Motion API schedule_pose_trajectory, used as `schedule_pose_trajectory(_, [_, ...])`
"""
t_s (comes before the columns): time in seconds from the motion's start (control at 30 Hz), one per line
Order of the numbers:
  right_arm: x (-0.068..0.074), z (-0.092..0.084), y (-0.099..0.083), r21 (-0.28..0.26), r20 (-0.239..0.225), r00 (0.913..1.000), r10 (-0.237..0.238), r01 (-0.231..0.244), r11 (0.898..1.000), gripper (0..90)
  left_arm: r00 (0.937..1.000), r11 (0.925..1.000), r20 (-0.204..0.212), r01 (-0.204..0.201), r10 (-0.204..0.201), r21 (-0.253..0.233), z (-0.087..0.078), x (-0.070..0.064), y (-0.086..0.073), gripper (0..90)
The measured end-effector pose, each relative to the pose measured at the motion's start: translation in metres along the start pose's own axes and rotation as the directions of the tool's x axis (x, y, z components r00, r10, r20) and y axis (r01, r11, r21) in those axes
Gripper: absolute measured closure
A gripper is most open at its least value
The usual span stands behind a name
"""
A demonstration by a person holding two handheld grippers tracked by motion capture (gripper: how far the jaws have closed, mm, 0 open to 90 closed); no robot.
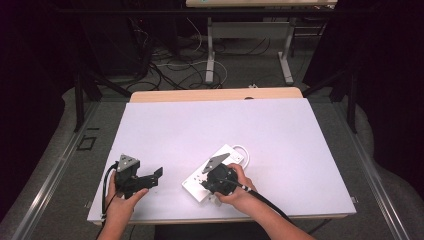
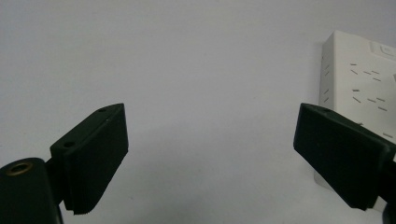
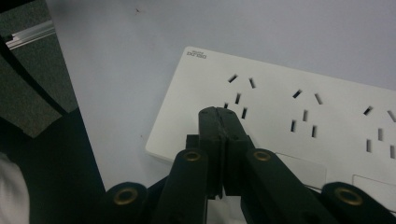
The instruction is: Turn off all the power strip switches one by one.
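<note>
Left claw (image 1: 156, 176) held low over the counter (image 1: 280, 135) near its front edge, jaws spread wide, nothing between them. Right claw (image 3: 219, 122) angled down over the near end of the white power strip (image 1: 215, 172), jaws pressed together, tips just over a socket. Strip is flat, smooth plastic with slotted sockets, lying diagonally at front centre; matte white counter.

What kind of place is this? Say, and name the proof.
Probably a lab or workshop set up for recording: a bare white table, loose cables on the floor behind it, and a white power strip under the right tool.
</note>
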State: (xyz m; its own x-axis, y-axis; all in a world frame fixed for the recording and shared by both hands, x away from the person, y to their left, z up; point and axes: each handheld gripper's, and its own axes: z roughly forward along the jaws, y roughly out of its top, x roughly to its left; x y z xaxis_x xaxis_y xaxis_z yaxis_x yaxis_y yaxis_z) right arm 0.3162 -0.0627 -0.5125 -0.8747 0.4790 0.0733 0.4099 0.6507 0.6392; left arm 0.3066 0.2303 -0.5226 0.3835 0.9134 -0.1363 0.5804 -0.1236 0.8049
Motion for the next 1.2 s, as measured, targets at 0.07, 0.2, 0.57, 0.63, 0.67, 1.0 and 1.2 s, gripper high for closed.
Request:
schedule_pose_trajectory(0.07, [-0.002, -0.001, 0.001, -0.006, 0.002, 1.0, -0.008, 0.008, 1.0, 87.9, 1.0, 1.0, 0.002, -0.002, 0.002, 0.005, 0.0, -0.001, 0.0, 10.1])
schedule_pose_trajectory(0.2, [-0.003, -0.003, 0.002, -0.014, 0.012, 0.9999, 0.005, -0.005, 1.0, 86.1, 1.0, 1.0, 0.003, -0.002, 0.002, 0.002, 0.001, 0.0, 0.0, 10.1])
schedule_pose_trajectory(0.57, [-0.009, -0.01, 0.006, -0.002, 0.004, 0.9998, 0.019, -0.019, 1.0, 81.4, 1.0, 1.0, 0.001, 0.004, -0.004, 0.002, 0.0, 0.0, 0.0, 10.2])
schedule_pose_trajectory(0.63, [-0.01, -0.01, 0.006, -0.006, -0.004, 0.9999, 0.015, -0.015, 1.0, 80.1, 1.0, 1.0, 0.003, 0.007, -0.007, 0.003, 0.0, 0.001, 0.0, 10.1])
schedule_pose_trajectory(0.67, [-0.01, -0.01, 0.006, -0.005, -0.001, 0.9999, 0.015, -0.015, 1.0, 79.3, 1.0, 1.0, 0.001, 0.009, -0.009, 0.0, 0.0, 0.001, 0.0, 10.2])
schedule_pose_trajectory(1.0, [-0.02, -0.018, 0.005, -0.036, 0.009, 0.9995, 0.031, -0.03, 0.999, 62.9, 1.0, 1.0, -0.002, 0.009, -0.009, 0.001, 0.0, 0.002, 0.0, 10.2])
schedule_pose_trajectory(1.2, [-0.03, -0.028, 0.002, -0.038, 0.015, 0.9972, 0.073, -0.073, 0.997, 50.7, 1.0, 1.0, -0.004, 0.008, -0.008, 0.001, -0.001, 0.002, 0.0, 10.1])
